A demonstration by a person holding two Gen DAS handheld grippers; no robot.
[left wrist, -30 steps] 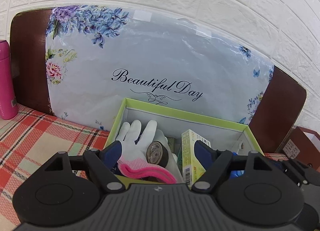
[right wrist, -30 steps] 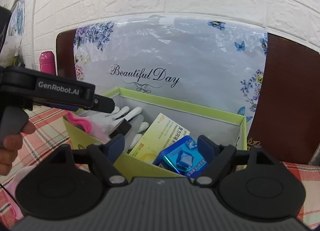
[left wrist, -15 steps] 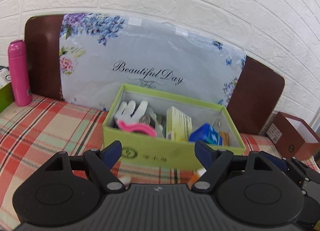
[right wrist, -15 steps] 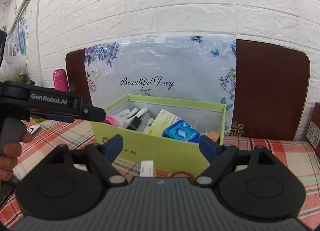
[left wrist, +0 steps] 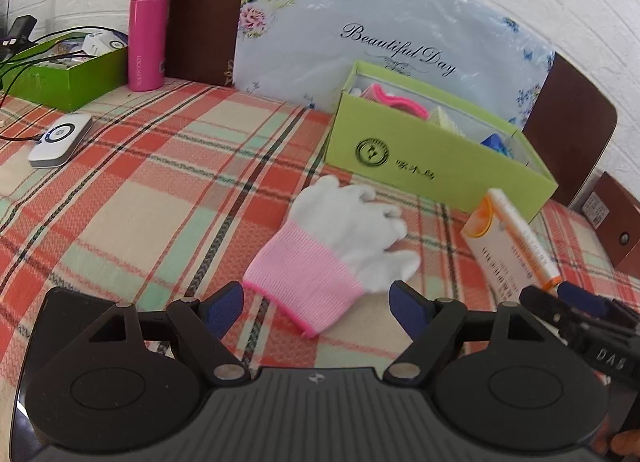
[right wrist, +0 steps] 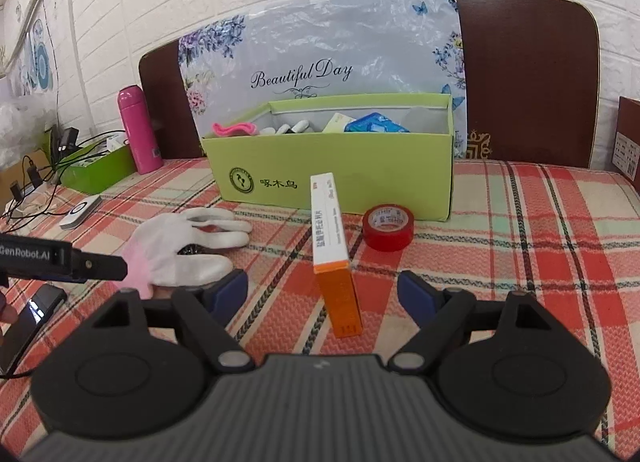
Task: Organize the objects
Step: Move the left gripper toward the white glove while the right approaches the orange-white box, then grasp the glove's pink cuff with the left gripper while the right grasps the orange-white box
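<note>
A white glove with a pink cuff (left wrist: 340, 246) lies on the plaid tablecloth, just ahead of my open left gripper (left wrist: 318, 302); it also shows in the right wrist view (right wrist: 180, 246). An orange and white medicine box (right wrist: 334, 250) lies between the fingers of my open right gripper (right wrist: 322, 294), which does not touch it; it also shows in the left wrist view (left wrist: 508, 246). A red tape roll (right wrist: 388, 227) lies in front of the light green box (right wrist: 336, 178), which holds another glove, a yellow box and a blue packet.
A pink bottle (left wrist: 147, 32) and a dark green tray (left wrist: 66, 70) with cables stand at the back left. A white device (left wrist: 60, 138) lies left. A phone (right wrist: 28, 318) lies at the near left. A floral board (right wrist: 320, 58) leans on the wall behind the green box.
Both grippers have pulled back from over the light green box and lowered toward the table. The glove, the medicine box and the red tape have come into view in front of them.
</note>
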